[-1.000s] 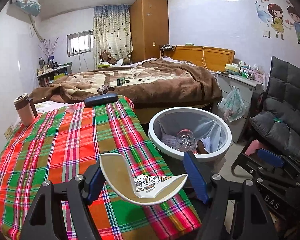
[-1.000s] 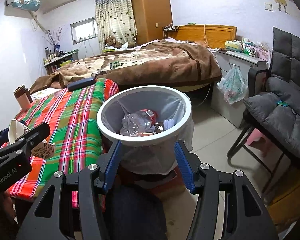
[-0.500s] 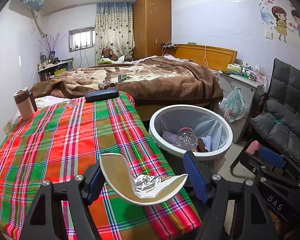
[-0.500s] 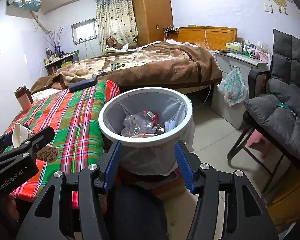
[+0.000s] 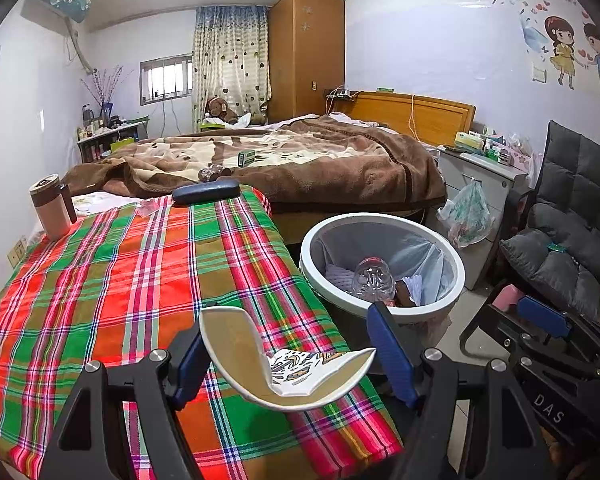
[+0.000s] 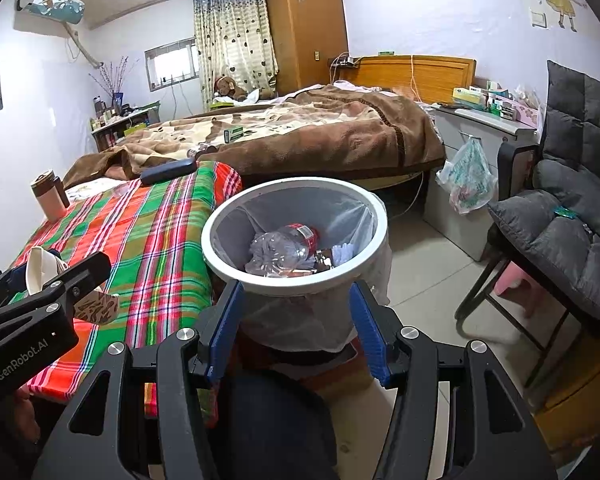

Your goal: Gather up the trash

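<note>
My left gripper [image 5: 292, 356] is shut on a crushed paper cup [image 5: 284, 364], white outside and tan inside, bent between the blue pads above the plaid table's front right corner. It also shows in the right wrist view [image 6: 96, 304]. A white round trash bin [image 5: 384, 312] with a clear liner stands right of the table; a crushed plastic bottle [image 6: 284, 250] and papers lie inside. My right gripper [image 6: 296, 328] is open and empty, just in front of the bin [image 6: 228, 264].
A plaid tablecloth [image 5: 120, 280] covers the table, with a tumbler [image 5: 52, 208] at the far left and a dark case [image 5: 206, 191] at the far edge. A bed with a brown blanket [image 5: 300, 164] lies behind. A grey chair [image 6: 560, 232] stands right.
Both grippers have drifted slightly; the bin sits a little lower in the left view. The left gripper keeps hold of the cup and the right stays open.
</note>
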`<act>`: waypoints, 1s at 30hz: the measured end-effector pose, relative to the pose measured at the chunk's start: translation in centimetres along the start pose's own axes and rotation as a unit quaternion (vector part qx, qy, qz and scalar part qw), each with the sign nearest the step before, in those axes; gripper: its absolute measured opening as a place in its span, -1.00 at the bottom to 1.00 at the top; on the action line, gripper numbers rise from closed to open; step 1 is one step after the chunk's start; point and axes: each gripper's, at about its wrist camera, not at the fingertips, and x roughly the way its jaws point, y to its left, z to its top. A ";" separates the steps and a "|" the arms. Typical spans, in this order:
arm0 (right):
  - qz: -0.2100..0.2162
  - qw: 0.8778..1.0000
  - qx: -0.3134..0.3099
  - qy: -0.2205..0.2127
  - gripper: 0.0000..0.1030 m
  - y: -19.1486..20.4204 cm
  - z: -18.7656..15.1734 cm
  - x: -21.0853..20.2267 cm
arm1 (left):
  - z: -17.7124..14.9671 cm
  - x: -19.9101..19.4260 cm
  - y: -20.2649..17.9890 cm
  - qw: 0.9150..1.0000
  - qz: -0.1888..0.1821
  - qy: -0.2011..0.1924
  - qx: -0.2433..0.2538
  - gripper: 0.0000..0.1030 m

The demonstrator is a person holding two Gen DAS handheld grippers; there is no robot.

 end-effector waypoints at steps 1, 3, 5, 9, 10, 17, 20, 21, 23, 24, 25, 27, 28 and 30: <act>0.000 1.000 0.000 0.001 0.09 0.0 0.0 0.0 | 0.0 0.0 -0.1 1.000 0.000 0.000 0.000 0.43; 0.000 1.000 0.000 0.000 0.09 0.0 0.0 0.0 | 0.0 -0.1 -0.1 1.000 0.000 -0.001 0.000 0.43; 0.001 1.000 0.000 0.000 0.09 0.0 0.0 0.0 | 0.0 -0.3 0.0 1.000 0.000 -0.002 -0.001 0.43; 0.001 1.000 0.000 0.000 0.09 0.0 0.0 -0.1 | 0.0 -0.4 0.1 1.000 0.000 -0.003 -0.001 0.43; 0.001 1.000 -0.001 0.001 0.09 0.0 0.1 -0.1 | 0.0 -0.4 0.1 1.000 0.000 -0.003 -0.001 0.43; 0.001 1.000 0.000 -0.001 0.09 0.0 0.2 -0.1 | 0.1 -0.5 0.2 1.000 0.000 -0.004 -0.002 0.43; 0.001 1.000 -0.002 0.000 0.09 0.0 0.1 -0.1 | 0.1 -0.5 0.2 1.000 0.000 -0.003 -0.002 0.43; 0.001 1.000 -0.001 0.000 0.09 0.1 0.1 -0.1 | 0.1 -0.5 0.1 1.000 0.000 -0.004 -0.002 0.43; 0.002 1.000 -0.002 0.000 0.09 0.1 0.1 -0.1 | 0.1 -0.5 0.1 1.000 -0.001 -0.004 -0.002 0.43; 0.001 1.000 -0.001 0.000 0.09 0.1 0.1 -0.1 | 0.1 -0.6 0.1 1.000 -0.001 -0.004 -0.002 0.43; 0.002 1.000 -0.001 0.001 0.09 0.0 0.2 -0.1 | 0.1 -0.6 0.1 1.000 -0.001 -0.004 -0.002 0.43; 0.001 1.000 -0.001 0.001 0.09 0.1 0.2 -0.2 | 0.1 -0.6 0.1 1.000 -0.001 -0.003 -0.002 0.43; 0.002 1.000 -0.001 0.001 0.09 0.1 0.3 -0.2 | 0.1 -0.6 0.1 1.000 -0.001 -0.004 -0.003 0.43; 0.001 1.000 -0.002 0.000 0.09 0.1 0.2 -0.2 | 0.1 -0.6 0.2 1.000 -0.001 -0.004 -0.002 0.43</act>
